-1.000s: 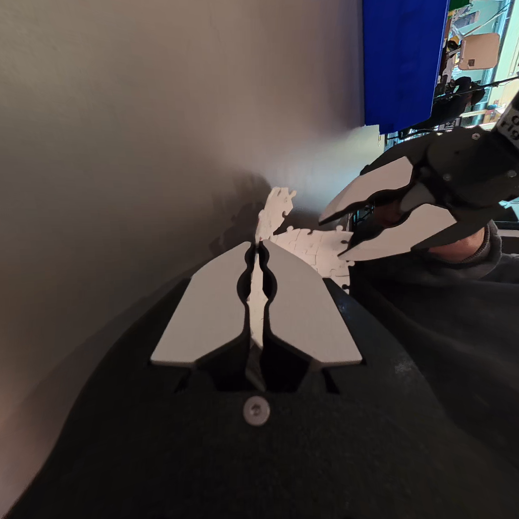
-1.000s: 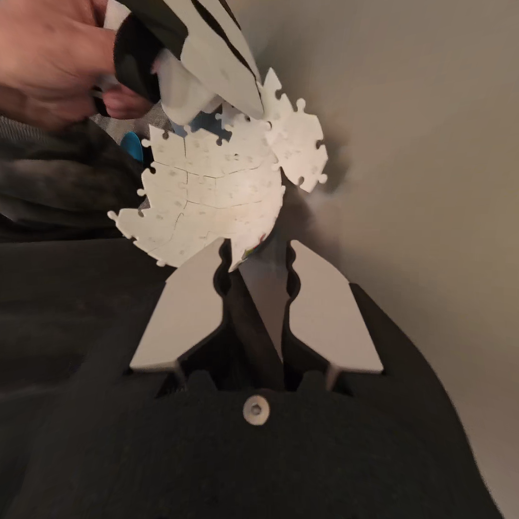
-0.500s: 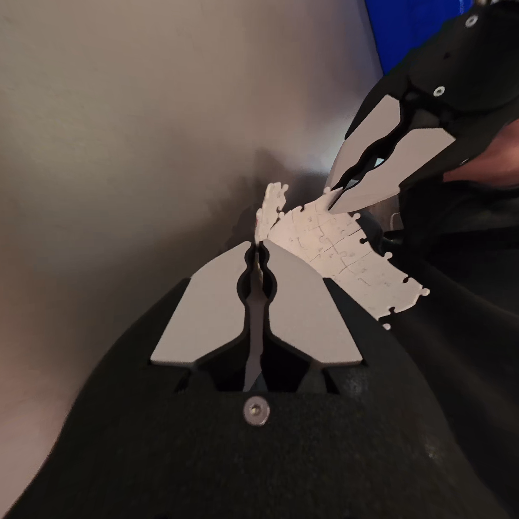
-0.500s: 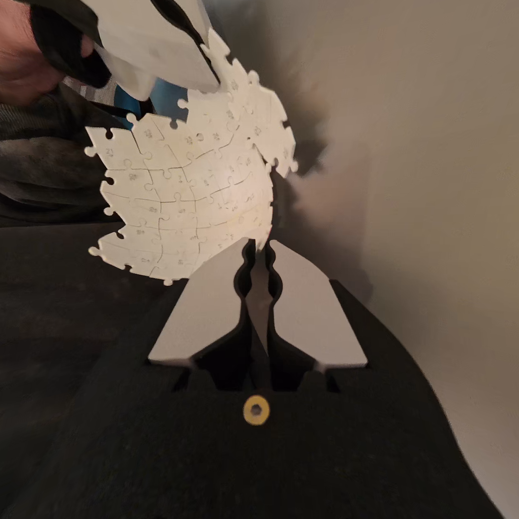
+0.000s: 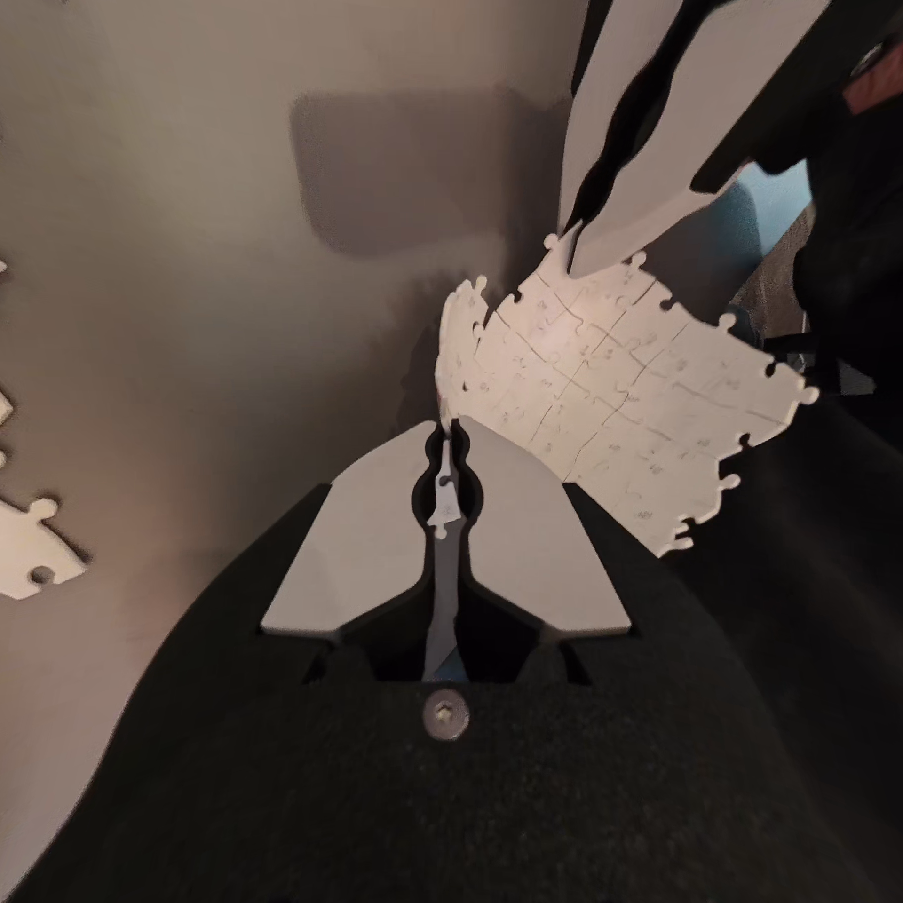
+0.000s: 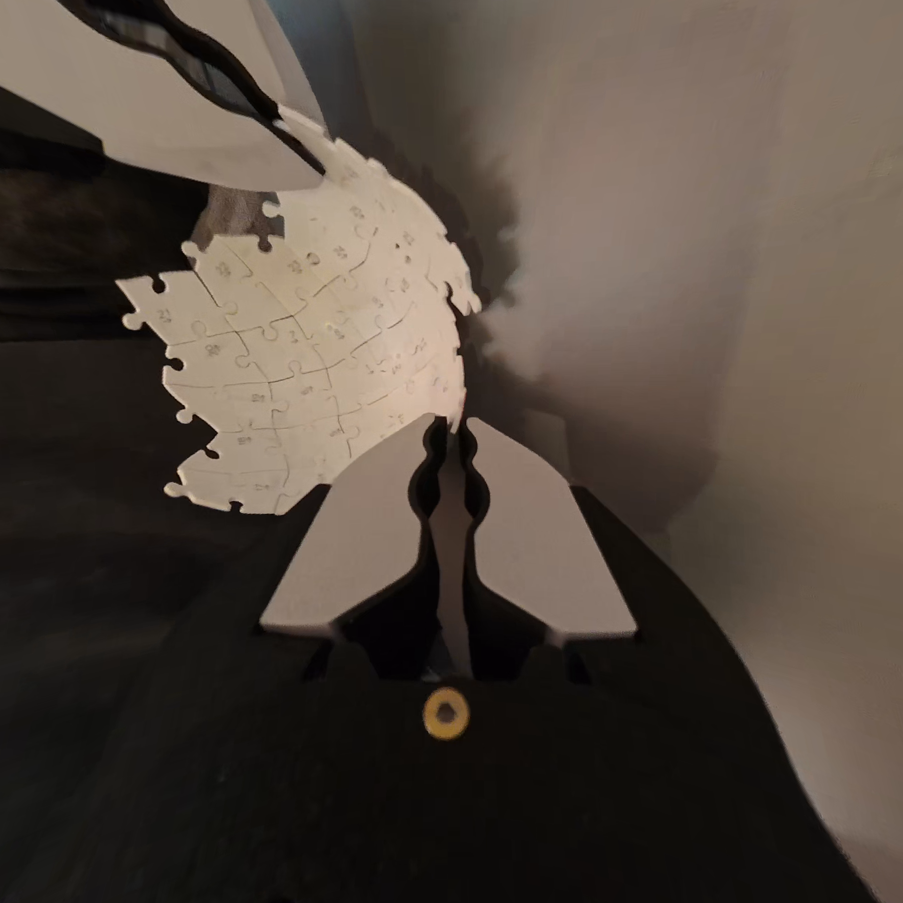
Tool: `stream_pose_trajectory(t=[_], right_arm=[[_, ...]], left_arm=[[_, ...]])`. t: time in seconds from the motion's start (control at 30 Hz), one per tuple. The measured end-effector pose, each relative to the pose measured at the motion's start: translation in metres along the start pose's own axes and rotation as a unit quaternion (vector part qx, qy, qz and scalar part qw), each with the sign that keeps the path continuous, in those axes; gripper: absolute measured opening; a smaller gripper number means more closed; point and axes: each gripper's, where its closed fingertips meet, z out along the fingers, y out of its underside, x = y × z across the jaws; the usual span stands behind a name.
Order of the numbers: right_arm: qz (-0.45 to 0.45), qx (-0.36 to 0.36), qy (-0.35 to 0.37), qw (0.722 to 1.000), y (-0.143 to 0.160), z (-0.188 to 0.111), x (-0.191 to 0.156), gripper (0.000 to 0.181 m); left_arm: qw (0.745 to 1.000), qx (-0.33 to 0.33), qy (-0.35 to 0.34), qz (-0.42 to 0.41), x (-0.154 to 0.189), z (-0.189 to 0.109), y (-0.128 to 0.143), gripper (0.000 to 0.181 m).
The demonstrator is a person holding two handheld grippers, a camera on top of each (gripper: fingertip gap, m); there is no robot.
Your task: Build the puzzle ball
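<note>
Puzzle-ball shell (image 5: 601,381), a curved white sheet of interlocked thin pieces with small marks on each, hangs in the air between our two tools, above a pale grey surface (image 5: 171,244). We judge it light but fragile: the seams could pop apart if we twist or pull, so hold it at the rim, close to a joint, and keep both grips moving together. Our left gripper (image 5: 448,424) is pinched shut on one edge piece of the shell; our right gripper (image 6: 452,421) is likewise clamped on the opposite rim. Roughly a bowl-shaped portion is built, its border all knobs and notches. Loose white puzzle pieces (image 5: 34,552) lie on the surface off to the left
</note>
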Motion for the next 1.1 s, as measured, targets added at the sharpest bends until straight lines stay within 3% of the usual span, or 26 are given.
stream_pose_trajectory(t=[0.6, 0.77, 1.0, 1.1], right_arm=[[-0.018, -0.212, 0.044, 0.976, -0.045, -0.022, 0.015, 0.003], [-0.026, -0.247, 0.072, 0.966, -0.052, -0.027, 0.019, 0.003], [-0.028, -0.27, 0.083, 0.959, -0.061, -0.025, 0.021, 0.002], [-0.027, -0.281, 0.084, 0.956, -0.065, -0.023, 0.02, 0.003]], left_arm=[[0.983, 0.094, 0.122, -0.1, -0.013, -0.003, 0.006, 0.005], [0.979, 0.12, 0.133, -0.1, -0.011, -0.018, -0.001, 0.021], [0.988, 0.139, 0.059, -0.019, -0.019, -0.047, -0.017, 0.021], [0.994, 0.084, 0.035, 0.067, -0.012, -0.035, -0.022, 0.01]])
